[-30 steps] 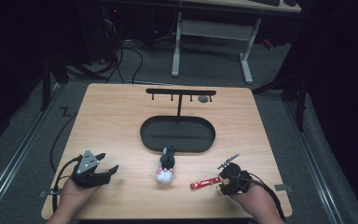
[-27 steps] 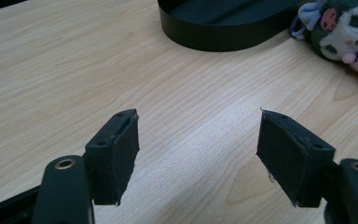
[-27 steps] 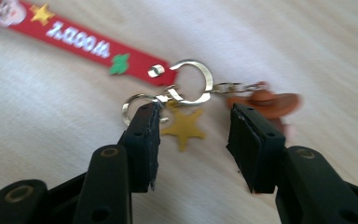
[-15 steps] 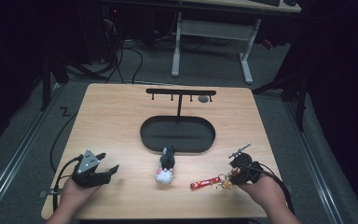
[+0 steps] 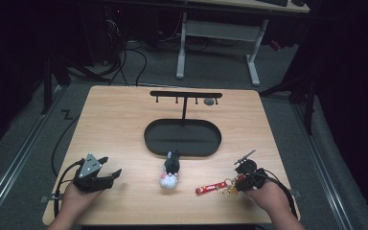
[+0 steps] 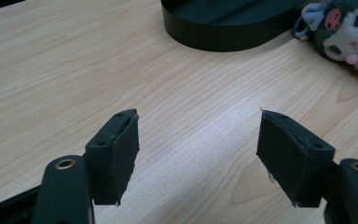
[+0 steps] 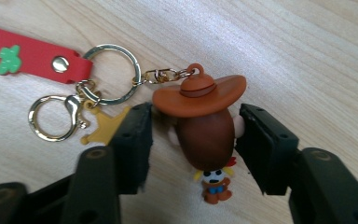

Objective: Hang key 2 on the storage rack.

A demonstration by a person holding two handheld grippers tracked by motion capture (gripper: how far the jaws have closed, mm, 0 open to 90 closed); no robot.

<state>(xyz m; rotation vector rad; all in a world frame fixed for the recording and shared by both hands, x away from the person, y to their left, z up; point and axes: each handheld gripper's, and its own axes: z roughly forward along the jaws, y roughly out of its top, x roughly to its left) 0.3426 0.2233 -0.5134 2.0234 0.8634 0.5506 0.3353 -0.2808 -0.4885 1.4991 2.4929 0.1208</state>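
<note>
We see the right gripper low over the table, jaws straddling a cowboy figure charm at the table's near right, seemingly touching it but not yet clamped. We should close squarely on the body below the hat (not the chain). The red strap is cut off. The left gripper rests wide open, holding nothing.

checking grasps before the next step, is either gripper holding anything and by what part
The right gripper brackets the cowboy figure charm at its head; whether it grips cannot be told. The left gripper is open and empty.
</note>
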